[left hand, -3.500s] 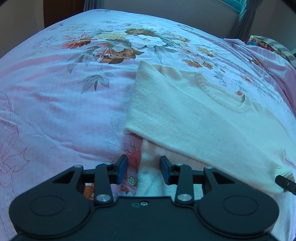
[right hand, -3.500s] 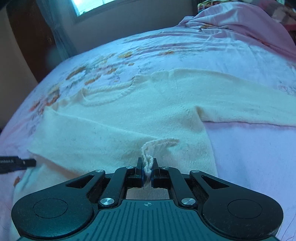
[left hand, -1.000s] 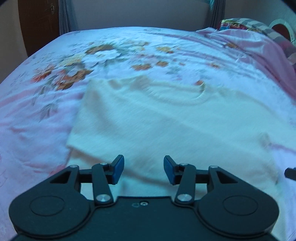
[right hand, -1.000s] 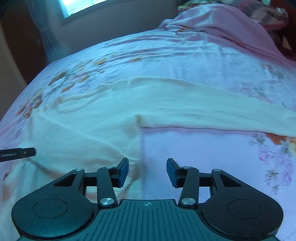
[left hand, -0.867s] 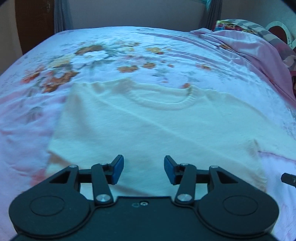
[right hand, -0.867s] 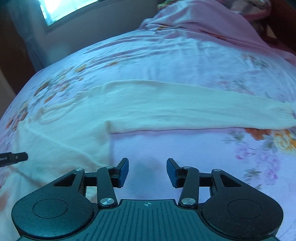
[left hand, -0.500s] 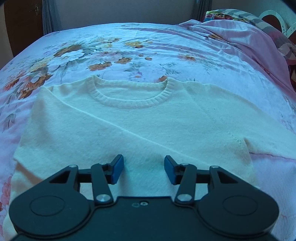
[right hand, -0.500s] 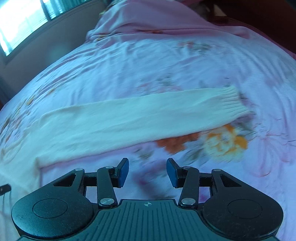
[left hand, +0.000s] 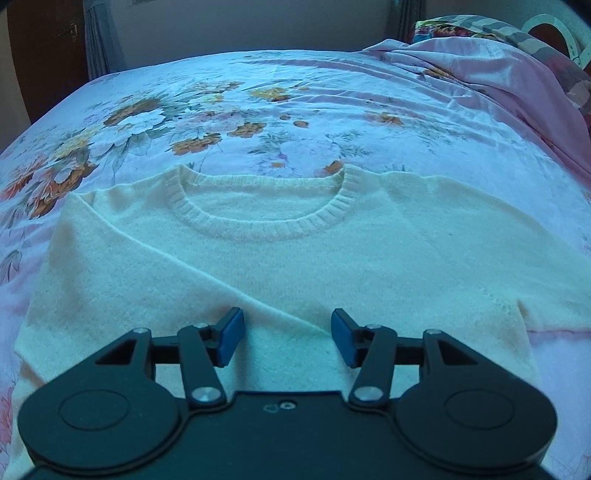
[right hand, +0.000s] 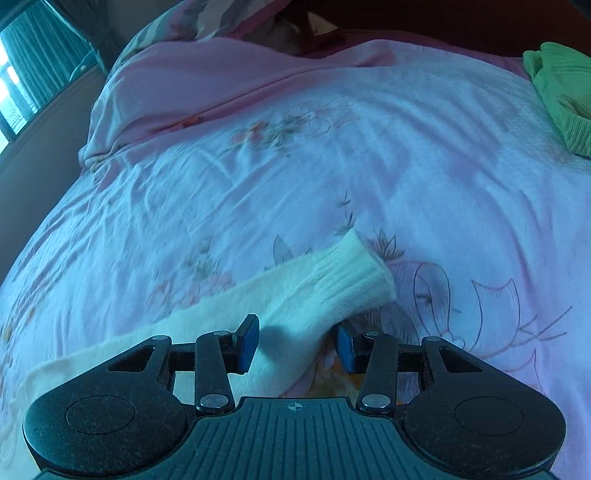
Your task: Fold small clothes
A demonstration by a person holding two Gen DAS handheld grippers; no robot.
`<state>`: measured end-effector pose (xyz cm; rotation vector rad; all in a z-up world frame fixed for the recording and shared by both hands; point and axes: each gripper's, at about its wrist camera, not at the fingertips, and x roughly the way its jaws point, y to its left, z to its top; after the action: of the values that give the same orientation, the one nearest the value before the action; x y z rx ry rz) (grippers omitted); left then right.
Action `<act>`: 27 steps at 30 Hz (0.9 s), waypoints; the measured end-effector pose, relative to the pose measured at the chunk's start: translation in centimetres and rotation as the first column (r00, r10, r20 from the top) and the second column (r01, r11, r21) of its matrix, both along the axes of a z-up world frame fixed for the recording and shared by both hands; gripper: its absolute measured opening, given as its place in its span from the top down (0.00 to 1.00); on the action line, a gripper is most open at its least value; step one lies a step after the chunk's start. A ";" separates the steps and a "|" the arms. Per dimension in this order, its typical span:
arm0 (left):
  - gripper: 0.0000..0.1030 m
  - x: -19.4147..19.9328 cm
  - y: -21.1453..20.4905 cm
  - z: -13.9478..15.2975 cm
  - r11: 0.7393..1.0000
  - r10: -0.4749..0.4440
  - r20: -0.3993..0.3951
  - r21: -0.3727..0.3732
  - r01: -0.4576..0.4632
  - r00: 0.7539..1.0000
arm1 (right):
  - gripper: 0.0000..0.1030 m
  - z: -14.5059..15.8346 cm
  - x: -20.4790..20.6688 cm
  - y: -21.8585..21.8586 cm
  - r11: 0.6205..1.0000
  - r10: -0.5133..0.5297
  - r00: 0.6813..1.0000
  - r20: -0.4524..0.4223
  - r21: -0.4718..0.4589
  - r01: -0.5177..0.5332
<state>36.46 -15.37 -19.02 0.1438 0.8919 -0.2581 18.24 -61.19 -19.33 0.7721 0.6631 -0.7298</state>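
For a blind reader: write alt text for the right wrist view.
The right gripper is closing its blue-padded fingers around the ribbed cuff end of a cream sweater sleeve, lying on a pink floral bedsheet. A green knit garment lies at the far right.

Home bedroom: wide bed under a pink floral bedsheet, rumpled pink quilt and patterned pillow at the bed's far end, curtained window beyond it, dark wooden door beside it.
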 end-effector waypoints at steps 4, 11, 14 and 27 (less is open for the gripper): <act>0.49 0.3 -0.5 -0.2 1.000 -0.004 0.000 0.025 0.004 1.000 | 0.92 0.3 0.2 0.0 0.999 -0.020 1.000 0.022 -0.030 0.020; 0.48 0.3 -0.7 -0.1 0.999 -0.010 -0.007 0.041 0.011 1.000 | 0.94 1.8 1.9 2.5 0.991 0.084 0.995 0.051 -0.107 -0.078; 0.49 0.4 -0.1 0.4 1.000 -0.002 -0.027 0.023 0.002 1.000 | 0.94 3.5 3.5 4.5 0.984 0.156 0.980 0.127 -0.112 -0.142; 0.49 0.0 8.3 3.6 0.994 0.094 -0.007 -0.047 -0.094 0.996 | 0.94 7.4 17.0 26.3 0.776 0.609 0.717 0.338 -0.069 -0.627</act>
<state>36.41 -7.10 -15.39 0.0566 0.8945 -0.1918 35.23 -34.88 -11.90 0.6415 0.5698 0.0505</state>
